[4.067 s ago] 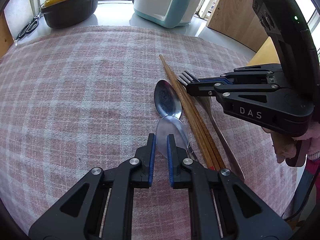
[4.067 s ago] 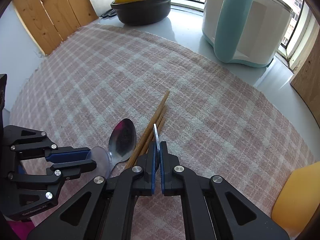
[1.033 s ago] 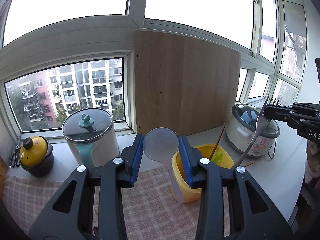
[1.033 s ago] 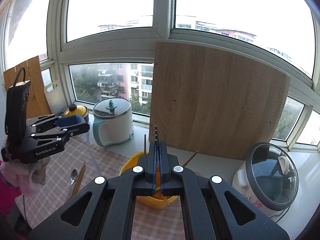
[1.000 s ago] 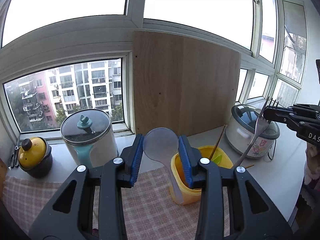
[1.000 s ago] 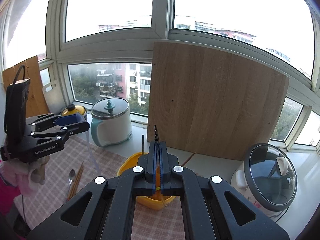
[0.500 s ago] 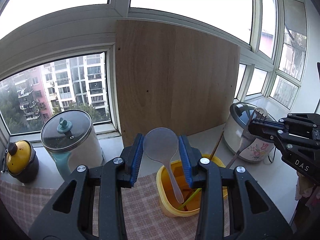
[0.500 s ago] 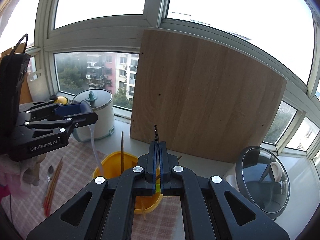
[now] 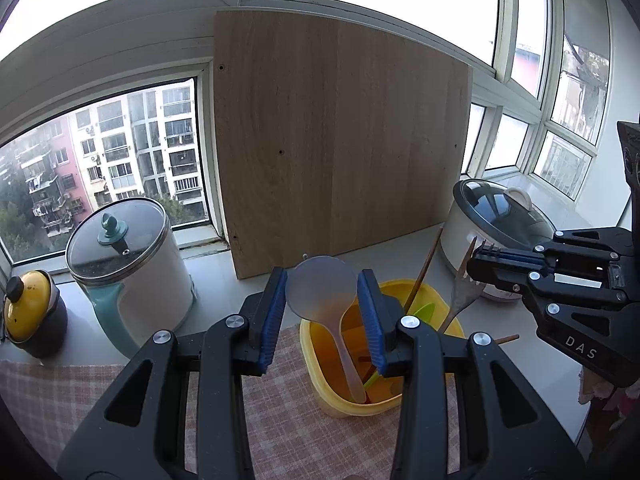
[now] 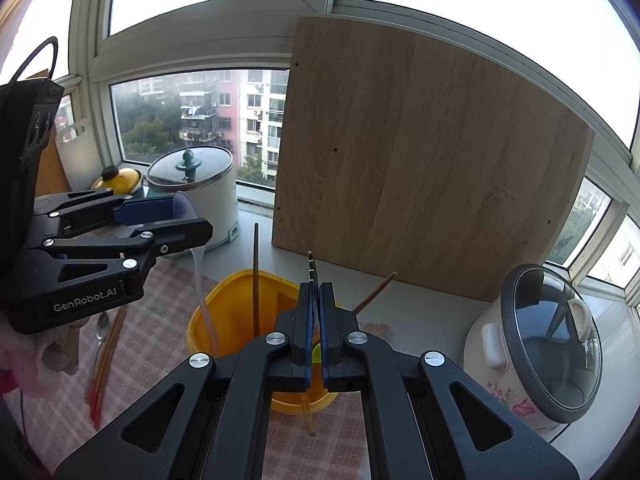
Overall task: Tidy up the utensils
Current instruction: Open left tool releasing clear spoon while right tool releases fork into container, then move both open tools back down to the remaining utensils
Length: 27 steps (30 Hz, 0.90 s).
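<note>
Left wrist view: the left gripper (image 9: 322, 312) has its jaws pressed on the round head of a clear plastic spoon (image 9: 324, 294).
Spoon handle: points down into the yellow tub (image 9: 320, 390) at 5 o'clock.
Right gripper (image 9: 480, 266): at 3 o'clock, jaws tight on a metal fork (image 9: 466, 292), handle down in the tub.
Cloth (image 10: 168, 292): a metal spoon (image 10: 102, 332) and chopsticks (image 10: 108, 350) lie on it at 9 o'clock in the right wrist view.
</note>
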### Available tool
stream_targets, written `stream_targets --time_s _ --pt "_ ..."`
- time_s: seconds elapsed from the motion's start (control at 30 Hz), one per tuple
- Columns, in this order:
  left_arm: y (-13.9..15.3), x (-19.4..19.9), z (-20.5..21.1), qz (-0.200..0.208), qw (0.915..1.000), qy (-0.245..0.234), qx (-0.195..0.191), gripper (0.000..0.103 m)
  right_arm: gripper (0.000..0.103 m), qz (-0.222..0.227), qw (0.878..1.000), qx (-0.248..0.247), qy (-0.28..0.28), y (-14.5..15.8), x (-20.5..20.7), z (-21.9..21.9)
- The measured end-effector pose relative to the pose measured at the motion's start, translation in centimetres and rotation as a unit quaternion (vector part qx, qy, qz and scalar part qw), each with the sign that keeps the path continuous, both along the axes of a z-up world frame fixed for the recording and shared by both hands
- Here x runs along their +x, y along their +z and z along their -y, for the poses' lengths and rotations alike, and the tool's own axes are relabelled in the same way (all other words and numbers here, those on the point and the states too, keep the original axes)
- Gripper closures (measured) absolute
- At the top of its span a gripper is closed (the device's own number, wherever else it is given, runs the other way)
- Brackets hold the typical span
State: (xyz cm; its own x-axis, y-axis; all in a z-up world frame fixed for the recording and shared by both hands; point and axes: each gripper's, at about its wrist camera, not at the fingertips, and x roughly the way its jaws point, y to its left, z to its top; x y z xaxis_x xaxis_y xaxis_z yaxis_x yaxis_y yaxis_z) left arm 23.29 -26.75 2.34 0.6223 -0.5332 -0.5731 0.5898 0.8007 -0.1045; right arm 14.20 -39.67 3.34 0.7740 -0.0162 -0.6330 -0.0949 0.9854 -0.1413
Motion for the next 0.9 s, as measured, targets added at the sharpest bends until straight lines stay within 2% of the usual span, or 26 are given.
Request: stream_targets --time_s 0.07,0.1,0.13,0.17,0.23,0.4,0.73,0.9 --pt "-0.1 -0.1 -0.1 -0.003 1.0 -0.001 0.003 0.066 0.1 0.003 1.0 0.003 0.0 0.1 -0.2 -0.1" --pt "-0.1 -0.2 -0.1 -0.003 1.0 0.0 0.004 0.063 0.098 0.004 1.0 0.003 -0.003 0.2 -0.2 -0.1" --pt "-0.1 -0.2 -0.3 -0.004 1.0 0.001 0.003 0.06 0.09 0.006 1.0 0.004 -0.005 0.3 -0.3 -0.1" --pt "0.0 -0.3 -0.4 -0.005 1.0 0.001 0.001 0.057 0.076 0.009 1.0 0.006 -0.006 0.4 -0.5 0.0" --pt "0.1 -0.5 -0.7 -0.006 1.0 0.001 -0.001 0.057 0.063 0.015 1.0 0.012 -0.009 0.5 -0.8 0.0" --pt "0.4 -1.2 -1.8 -0.001 1.0 0.006 -0.003 0.057 0.062 0.016 1.0 0.017 -0.014 0.5 -1.4 -0.2" --pt "0.4 -2.8 -7.0 0.0 0.9996 0.028 0.003 0.057 0.031 0.018 0.998 0.05 -0.02 0.4 -3.3 -1.2" --pt "-0.6 -3.4 -11.3 -0.003 0.9981 0.055 0.025 0.057 0.025 0.017 0.998 0.064 -0.017 0.0 -4.2 -2.4"
